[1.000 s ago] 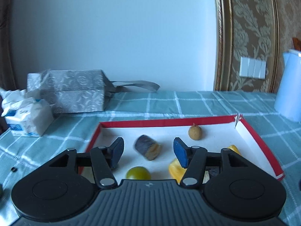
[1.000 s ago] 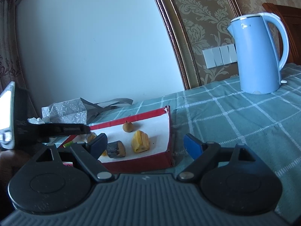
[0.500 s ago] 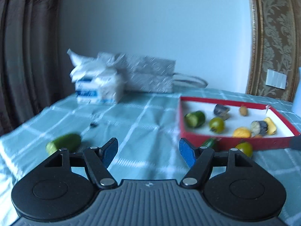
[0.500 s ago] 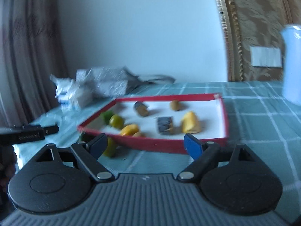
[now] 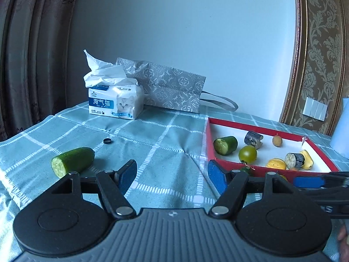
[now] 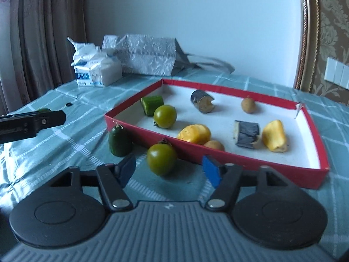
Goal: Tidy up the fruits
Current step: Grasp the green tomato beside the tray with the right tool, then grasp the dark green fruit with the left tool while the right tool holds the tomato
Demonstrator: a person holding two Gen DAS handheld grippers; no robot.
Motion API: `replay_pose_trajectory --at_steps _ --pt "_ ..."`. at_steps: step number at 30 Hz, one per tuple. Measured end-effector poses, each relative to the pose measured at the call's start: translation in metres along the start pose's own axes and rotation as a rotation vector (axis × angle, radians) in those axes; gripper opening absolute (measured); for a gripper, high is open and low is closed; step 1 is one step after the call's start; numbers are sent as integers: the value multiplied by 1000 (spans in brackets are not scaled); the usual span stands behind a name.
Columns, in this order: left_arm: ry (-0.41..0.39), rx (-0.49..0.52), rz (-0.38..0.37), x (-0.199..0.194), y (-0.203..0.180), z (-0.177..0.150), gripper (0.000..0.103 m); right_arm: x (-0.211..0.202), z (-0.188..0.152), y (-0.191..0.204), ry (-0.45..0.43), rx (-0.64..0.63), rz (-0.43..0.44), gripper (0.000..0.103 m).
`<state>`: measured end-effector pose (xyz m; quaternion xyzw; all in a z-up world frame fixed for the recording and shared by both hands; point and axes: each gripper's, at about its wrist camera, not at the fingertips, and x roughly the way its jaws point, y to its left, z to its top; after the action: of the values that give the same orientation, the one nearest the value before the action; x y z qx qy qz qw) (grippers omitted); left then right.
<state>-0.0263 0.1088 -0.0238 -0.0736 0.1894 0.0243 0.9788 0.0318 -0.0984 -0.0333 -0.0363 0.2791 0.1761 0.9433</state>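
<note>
A red-walled white tray (image 5: 257, 129) (image 6: 244, 159) holds several fruit pieces: a cucumber chunk (image 6: 152, 104), a green tomato (image 6: 165, 116), yellow pieces and dark-skinned chunks. A cucumber half (image 5: 72, 161) lies on the cloth, left of my open, empty left gripper (image 5: 171, 175). In the right wrist view a green tomato (image 6: 161, 159) sits on the cloth just ahead of my open, empty right gripper (image 6: 169, 170). A dark green cucumber end (image 6: 120, 141) stands beside the tray's near corner.
A tissue pack (image 5: 115, 100) and a grey patterned bag (image 5: 172, 87) stand at the back by the wall. A small black ring (image 5: 107, 140) lies on the checked cloth. A blue kettle's edge (image 5: 341, 131) shows far right.
Both grippers pulled back from the tray and swung left. The left view went from over the tray to the cloth with the cucumber half. The right gripper came close to the loose green tomato.
</note>
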Motion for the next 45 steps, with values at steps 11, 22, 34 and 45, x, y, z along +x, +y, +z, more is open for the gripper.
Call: replay_pose_trajectory --at_steps 11,22,34,45 --pt "19 8 -5 2 -1 -1 71 26 7 8 63 -7 -7 31" --pt "41 98 -28 5 -19 -4 71 -31 -3 -8 -71 10 -9 31" --pt "78 214 -48 22 -70 -8 72 -72 -24 -74 -152 149 -71 31" --pt "133 253 -12 47 -94 -4 73 -83 -21 -80 -207 180 -59 31"
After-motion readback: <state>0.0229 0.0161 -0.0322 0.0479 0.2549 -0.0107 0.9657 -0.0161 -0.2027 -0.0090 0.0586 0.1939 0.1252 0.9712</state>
